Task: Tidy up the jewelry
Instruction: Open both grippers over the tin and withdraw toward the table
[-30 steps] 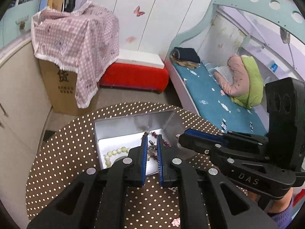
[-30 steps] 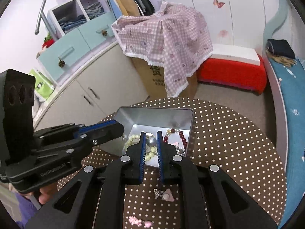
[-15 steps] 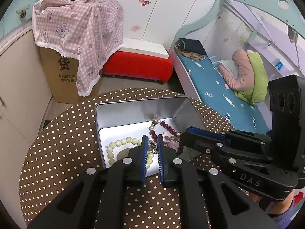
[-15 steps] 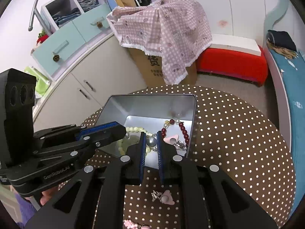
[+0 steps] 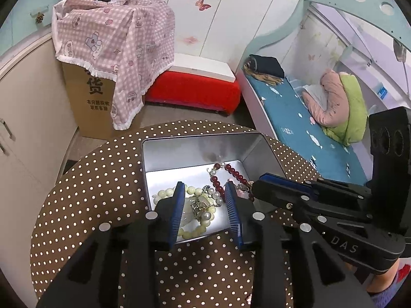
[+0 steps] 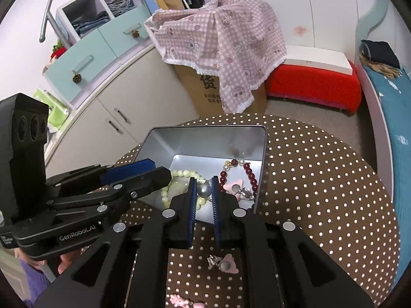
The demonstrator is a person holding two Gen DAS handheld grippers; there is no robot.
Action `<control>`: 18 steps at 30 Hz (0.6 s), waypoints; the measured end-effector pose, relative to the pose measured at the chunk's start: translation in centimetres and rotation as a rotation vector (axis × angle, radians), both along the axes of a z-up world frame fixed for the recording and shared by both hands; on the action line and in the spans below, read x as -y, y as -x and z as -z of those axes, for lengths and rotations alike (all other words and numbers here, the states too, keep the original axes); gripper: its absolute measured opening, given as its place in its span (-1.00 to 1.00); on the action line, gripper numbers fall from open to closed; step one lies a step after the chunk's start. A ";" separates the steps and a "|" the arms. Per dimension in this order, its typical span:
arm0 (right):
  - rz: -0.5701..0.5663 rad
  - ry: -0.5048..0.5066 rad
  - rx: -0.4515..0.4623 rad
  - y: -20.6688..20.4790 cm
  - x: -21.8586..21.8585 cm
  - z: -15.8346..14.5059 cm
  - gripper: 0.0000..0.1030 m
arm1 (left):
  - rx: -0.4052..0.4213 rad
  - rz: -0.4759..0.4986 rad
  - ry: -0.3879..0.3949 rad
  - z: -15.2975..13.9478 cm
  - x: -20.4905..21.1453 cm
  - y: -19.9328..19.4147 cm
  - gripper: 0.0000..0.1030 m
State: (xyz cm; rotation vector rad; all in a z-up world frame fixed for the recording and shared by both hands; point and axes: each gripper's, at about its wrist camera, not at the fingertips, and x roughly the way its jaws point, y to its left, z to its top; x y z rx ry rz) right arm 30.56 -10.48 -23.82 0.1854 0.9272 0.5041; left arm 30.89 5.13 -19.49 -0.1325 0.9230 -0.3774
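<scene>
A silver metal tin [image 5: 195, 148] [image 6: 205, 141] stands on the round polka-dot table. In it lie a pale green bead bracelet [image 5: 164, 193] [image 6: 179, 173], a dark red bead bracelet [image 5: 232, 172] [image 6: 250, 173], a pearl chain [image 5: 205, 205] and a pink clip [image 6: 232, 186]. My left gripper [image 5: 205, 191] is open over the tin's near side, with the pearl chain lying between its fingers. My right gripper [image 6: 204, 179] is shut and empty, just over the tin's near rim. A pink hair clip [image 6: 226, 264] lies on the table below the right gripper.
Another pink ornament [image 6: 179, 300] lies near the table's front edge. Behind the table stand a cardboard box under a pink checked cloth [image 5: 113, 41], a red bench [image 5: 192, 89], a bed [image 5: 295, 118] at the right and cupboards [image 6: 108, 97] at the left.
My left gripper has opened and the pearl chain it held now lies in the tin. Both grippers have moved closer over the tin.
</scene>
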 end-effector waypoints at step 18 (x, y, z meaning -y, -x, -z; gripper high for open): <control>0.058 0.040 0.122 6.1 3.9 -3.7 -0.20 | 0.109 -0.061 0.016 -3.1 -0.4 6.0 0.02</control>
